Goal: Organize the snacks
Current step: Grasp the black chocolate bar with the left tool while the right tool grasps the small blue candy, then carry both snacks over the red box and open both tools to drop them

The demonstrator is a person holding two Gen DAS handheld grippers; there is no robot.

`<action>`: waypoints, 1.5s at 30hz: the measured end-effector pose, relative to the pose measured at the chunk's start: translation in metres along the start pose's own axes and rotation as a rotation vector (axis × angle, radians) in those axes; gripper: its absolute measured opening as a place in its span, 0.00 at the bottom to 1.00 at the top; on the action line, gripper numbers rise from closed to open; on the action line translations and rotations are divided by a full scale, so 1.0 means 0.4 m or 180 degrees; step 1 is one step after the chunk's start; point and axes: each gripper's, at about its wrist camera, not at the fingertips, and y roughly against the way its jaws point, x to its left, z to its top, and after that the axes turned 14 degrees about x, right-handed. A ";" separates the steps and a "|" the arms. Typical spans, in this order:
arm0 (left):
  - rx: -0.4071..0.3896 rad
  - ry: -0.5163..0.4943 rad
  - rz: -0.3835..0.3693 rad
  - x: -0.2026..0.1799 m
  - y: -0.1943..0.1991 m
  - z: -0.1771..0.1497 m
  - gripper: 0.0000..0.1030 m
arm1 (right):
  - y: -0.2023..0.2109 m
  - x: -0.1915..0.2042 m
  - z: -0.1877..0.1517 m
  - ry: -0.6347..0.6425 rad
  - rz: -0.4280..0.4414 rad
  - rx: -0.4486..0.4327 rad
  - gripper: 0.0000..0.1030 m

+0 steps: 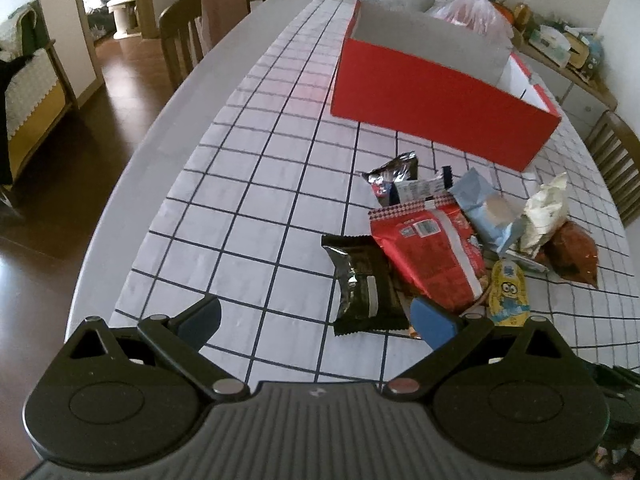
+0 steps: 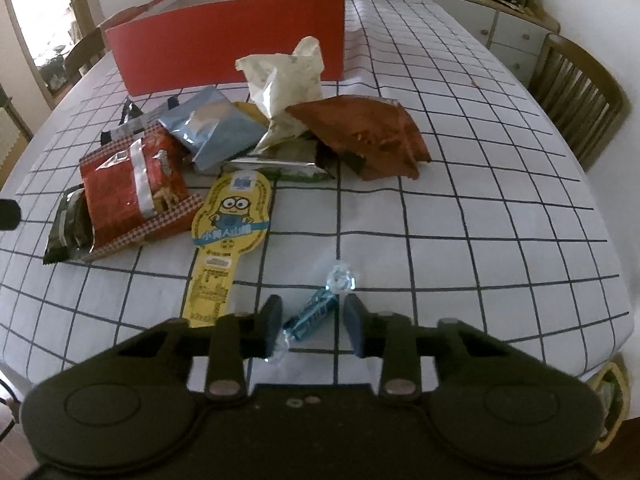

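A pile of snack packets lies on the checked tablecloth in front of an open red box point(image 1: 440, 108) point(image 2: 224, 40). My left gripper point(image 1: 318, 320) stands wide open low over the cloth. A black packet point(image 1: 360, 280) lies between its fingers, close to the right one, and a red packet point(image 1: 432, 256) lies just beyond. My right gripper point(image 2: 313, 322) is down at the cloth with a small blue wrapped candy point(image 2: 316, 308) lying slantwise between its fingers. A gap shows beside the right finger, so the pads do not clamp it. A yellow cartoon packet point(image 2: 232, 216) lies to its left.
Light blue point(image 2: 212, 128), white point(image 2: 284, 76) and brown point(image 2: 360, 136) packets make up the back of the pile. Plastic bags point(image 1: 472, 12) stand behind the box. Wooden chairs point(image 1: 200, 28) point(image 2: 580, 84) flank the table. The near table edge point(image 2: 520, 352) is close to my right gripper.
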 end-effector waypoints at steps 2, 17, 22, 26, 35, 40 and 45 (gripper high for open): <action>0.0046 0.0026 -0.0025 0.002 -0.019 0.008 0.98 | -0.002 -0.004 0.002 -0.0018 0.0013 -0.0009 0.15; 0.0370 0.0082 -0.0016 -0.038 -0.123 0.079 0.84 | 0.003 -0.010 0.007 -0.0020 0.0031 -0.0026 0.11; 0.0455 0.0098 -0.0008 -0.046 -0.147 0.098 0.73 | 0.007 -0.013 0.007 -0.0030 0.0031 -0.0041 0.11; 0.0472 0.0078 0.0017 -0.049 -0.150 0.103 0.66 | 0.011 -0.014 0.007 -0.0038 0.0036 -0.0061 0.11; 0.0442 0.0065 -0.0046 -0.039 -0.139 0.099 0.34 | 0.034 -0.011 0.011 -0.0008 0.0029 -0.0131 0.11; 0.0424 0.0217 -0.0177 0.000 -0.129 0.095 0.32 | 0.065 -0.005 0.016 0.0061 0.0017 -0.0198 0.11; 0.0325 0.0375 -0.0301 0.041 -0.086 0.076 0.32 | 0.108 0.015 0.031 0.0193 0.0023 -0.0278 0.11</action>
